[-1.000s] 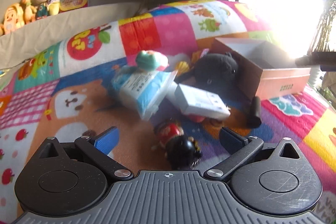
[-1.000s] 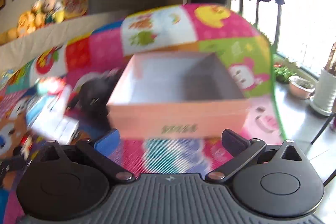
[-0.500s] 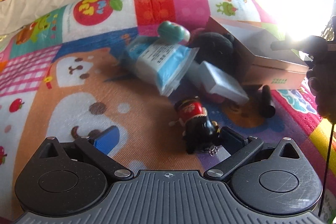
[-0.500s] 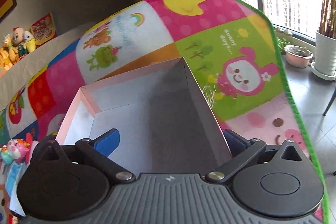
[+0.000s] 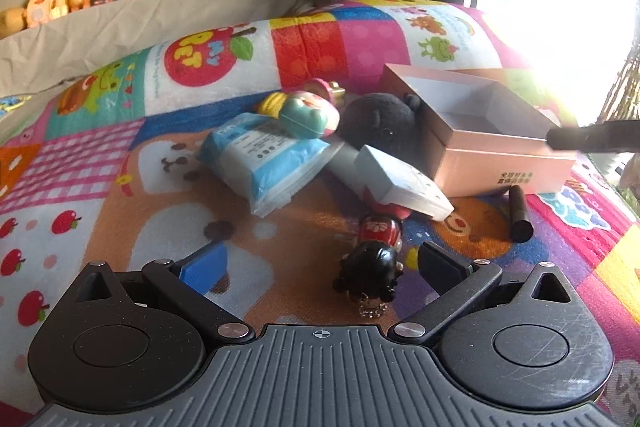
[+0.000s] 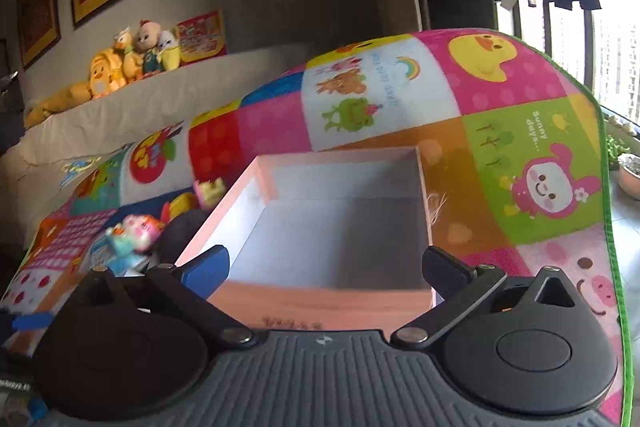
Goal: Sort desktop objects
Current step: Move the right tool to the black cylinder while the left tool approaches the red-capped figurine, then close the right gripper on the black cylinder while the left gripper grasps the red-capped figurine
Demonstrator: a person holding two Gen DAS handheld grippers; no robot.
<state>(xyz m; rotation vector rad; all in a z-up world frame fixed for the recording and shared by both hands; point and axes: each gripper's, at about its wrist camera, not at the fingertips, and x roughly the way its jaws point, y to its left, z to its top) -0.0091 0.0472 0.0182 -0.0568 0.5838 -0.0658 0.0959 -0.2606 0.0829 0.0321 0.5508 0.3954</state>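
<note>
A small doll point(image 5: 376, 255) with black hair and a red body lies on the colourful play mat point(image 5: 120, 163), between the fingers of my open left gripper point(image 5: 322, 263) and nearer the black right finger. An open pink cardboard box point(image 5: 504, 163) stands to the right, empty inside. My right gripper point(image 6: 328, 267) hovers at the near wall of the pink box point(image 6: 320, 303). Its jaws are closing, the wall lies between them, and I see no pad pressing on it. One right finger point(image 5: 592, 141) shows as a dark bar over the box's corner.
Left of the box lies a pile: a blue-white tissue pack point(image 5: 272, 163), a white-grey carton point(image 5: 400, 183), a black plush point(image 5: 380, 119), a green-pink toy point(image 5: 308, 115). A black pen point(image 5: 520, 215) lies before the box. Plush toys point(image 6: 132, 55) line the back ledge. The mat's green edge point(image 6: 612, 227) runs right.
The right gripper swung from in front of the box to over its inside, then drew back a little, so the near wall shows again. The left gripper shifted slightly around the doll.
</note>
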